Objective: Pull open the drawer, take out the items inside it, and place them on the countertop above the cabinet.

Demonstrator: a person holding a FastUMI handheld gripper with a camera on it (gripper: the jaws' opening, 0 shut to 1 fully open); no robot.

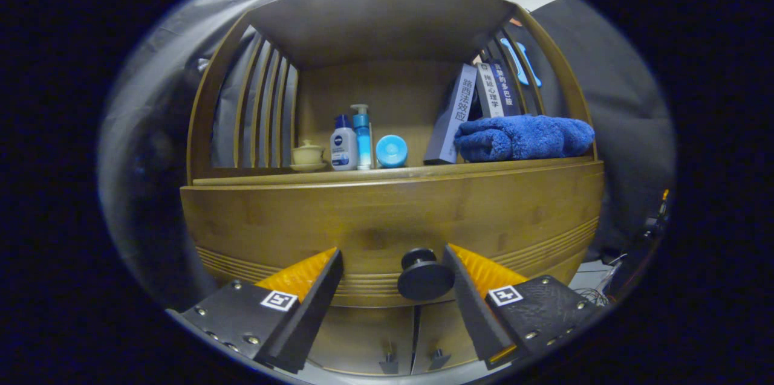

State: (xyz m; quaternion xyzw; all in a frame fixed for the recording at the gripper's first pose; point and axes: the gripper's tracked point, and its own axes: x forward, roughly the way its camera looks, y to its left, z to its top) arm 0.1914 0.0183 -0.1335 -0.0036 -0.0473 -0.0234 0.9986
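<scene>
Dark cloth walls were seen behind a tall bamboo-coloured wooden cabinet (387, 216), which had slatted sides, an open shelf space and a wide closed drawer front (290, 222) below it. On the countertop (387, 174) above the drawer, several things were lined up: a small cream ceramic lidded cup on a saucer (308, 156) at the left, a white lotion bottle with a dark blue cap (343, 144) just beside it, a slim blue pump bottle (362, 136) touching or nearly touching that one, and a round light-blue container (391, 151) a little further right. Three upright books (478, 108) were leaned against the right-hand slats, and a folded fluffy blue towel (523, 138) was laid in front of them.

The drawer was shut, so its contents could not be seen. A round black knob (424, 276) was fixed at the middle of the drawer front, low down near a band of grooved lines. The gripper (393, 258) was held spread apart in front of this knob, with the knob between the two fingertips and closer to the right finger (484, 288) than to the left finger (302, 288). Neither finger was seen to press on it. Below the drawer, two cabinet doors with small dark handles (414, 364) were partly visible between the fingers.
</scene>
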